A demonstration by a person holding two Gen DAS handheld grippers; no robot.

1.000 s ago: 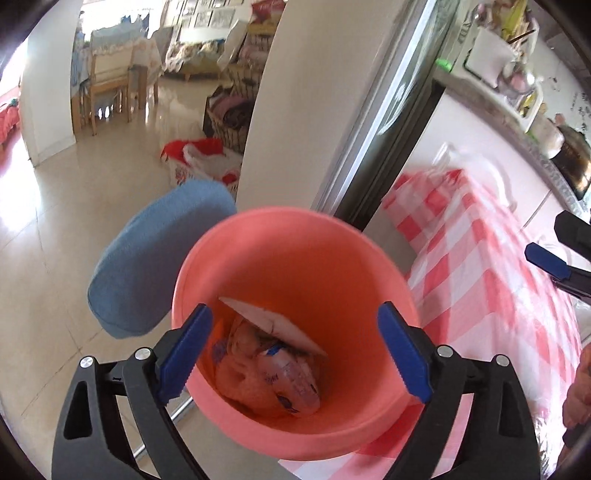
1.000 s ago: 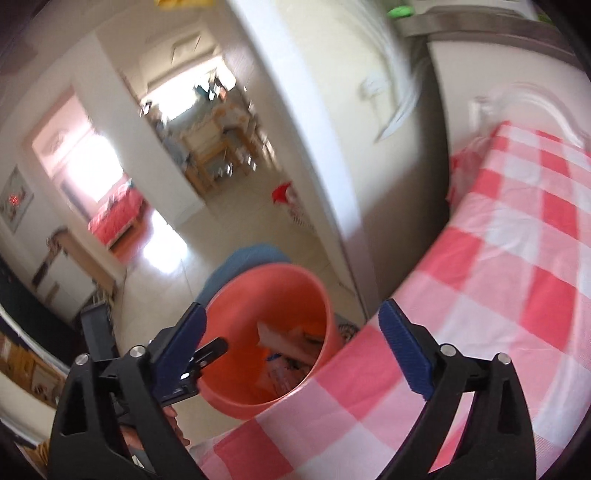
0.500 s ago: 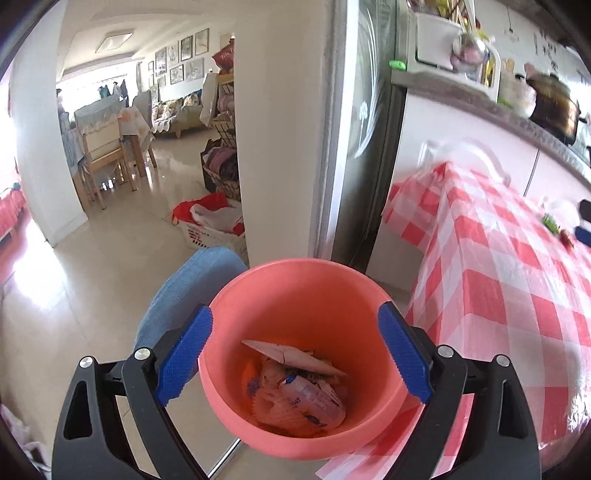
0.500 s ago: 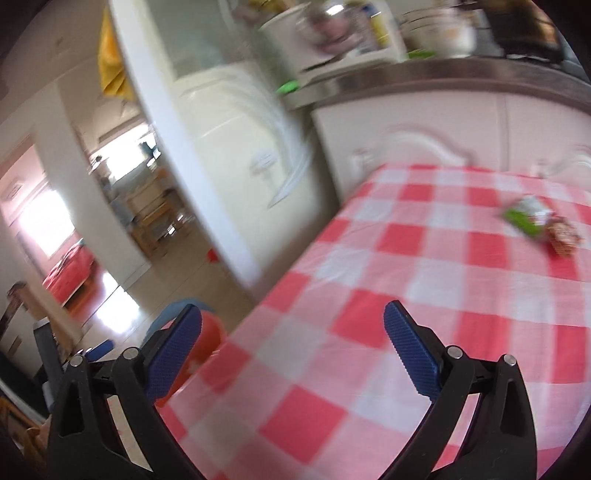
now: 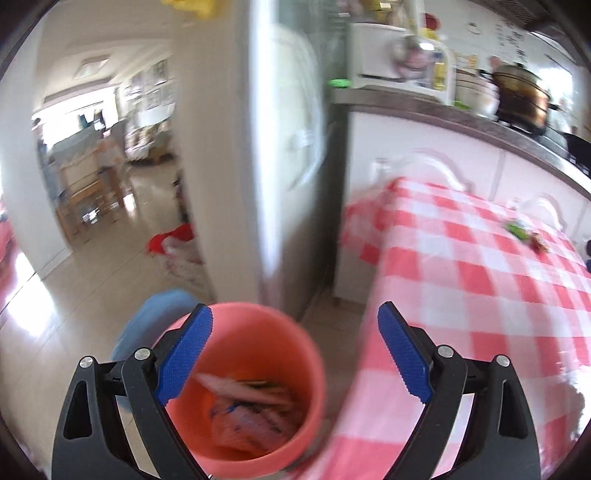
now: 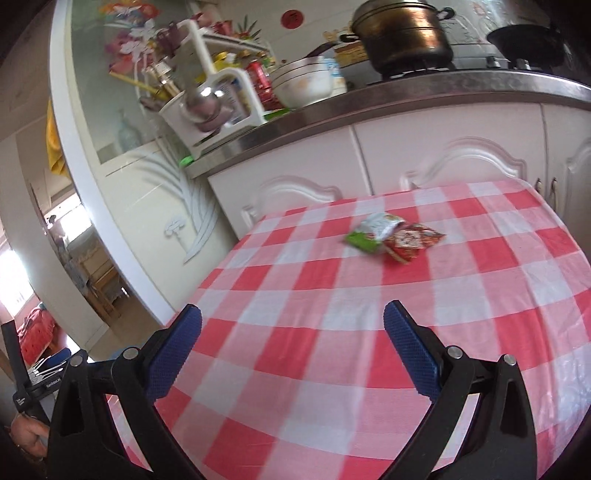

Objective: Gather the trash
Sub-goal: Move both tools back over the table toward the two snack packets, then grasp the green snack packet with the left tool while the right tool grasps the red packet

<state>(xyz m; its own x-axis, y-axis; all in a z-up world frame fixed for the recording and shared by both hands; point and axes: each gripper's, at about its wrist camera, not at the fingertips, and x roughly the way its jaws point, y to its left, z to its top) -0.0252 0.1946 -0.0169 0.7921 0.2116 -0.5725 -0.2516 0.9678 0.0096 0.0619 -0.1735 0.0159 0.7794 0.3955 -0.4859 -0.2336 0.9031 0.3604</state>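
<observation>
A salmon-pink bin [image 5: 255,354] stands on the floor at the table's corner, with crumpled wrappers and paper [image 5: 251,417] inside it. My left gripper [image 5: 293,354] hangs open above it, and its left finger overlaps the rim only in the picture. On the far part of the red-and-white checked table [image 6: 332,387] lie a green-and-white wrapper [image 6: 373,230] and a red wrapper [image 6: 412,240], touching each other. My right gripper [image 6: 291,343] is open over the near part of the cloth, well short of the wrappers and with nothing between its fingers. Both wrappers also show small in the left wrist view, the green wrapper [image 5: 517,229] just left of the red one.
White cabinets [image 6: 461,155] and a counter with a bronze pot [image 6: 402,33] and a utensil rack [image 6: 207,99] run behind the table. A frosted glass door [image 6: 122,147] stands to the left. A blue cushioned seat [image 5: 147,321] sits beside the bin. A hand [image 6: 26,435] holds the left tool.
My left gripper has risen and levelled out, so the bin looks smaller and sits lower left. My right gripper has swung from the bin to the table, bringing the two wrappers into view.
</observation>
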